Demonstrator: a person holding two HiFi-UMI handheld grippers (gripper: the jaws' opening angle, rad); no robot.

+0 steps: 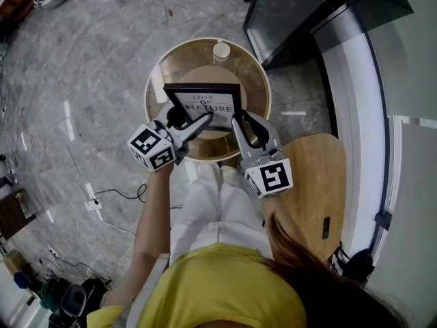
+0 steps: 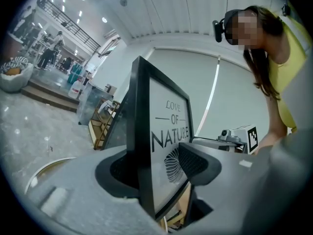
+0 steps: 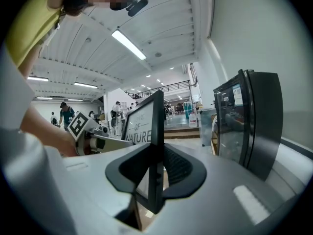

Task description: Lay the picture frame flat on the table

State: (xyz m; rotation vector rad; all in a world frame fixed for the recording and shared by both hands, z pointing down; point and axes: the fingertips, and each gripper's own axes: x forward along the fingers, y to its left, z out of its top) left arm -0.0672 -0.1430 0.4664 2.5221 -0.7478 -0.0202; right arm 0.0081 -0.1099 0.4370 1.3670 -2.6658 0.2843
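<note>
**Head view:** the picture frame [image 1: 205, 101] stands tilted on the near half of the round table [image 1: 258, 80], print facing the person. The left gripper [image 1: 191, 123] is at its lower left edge and the right gripper [image 1: 244, 125] at its lower right edge. A small cup [image 1: 221, 50] sits near the far rim, well apart from the frame. The bare tabletop lies behind the frame, and a dark cabinet [image 1: 307, 12] stands close beyond the table.

**Left gripper view:** the fingers [image 2: 195, 163] stand wide apart, with the frame's side edge [image 2: 142, 146] upright between them and unclamped.

**Right gripper view:** the fingers [image 3: 181, 168] are clamped on the frame's other side edge [image 3: 156, 131], one pad on each face. The cabinet [image 3: 247, 121] rises just to the right.
</note>
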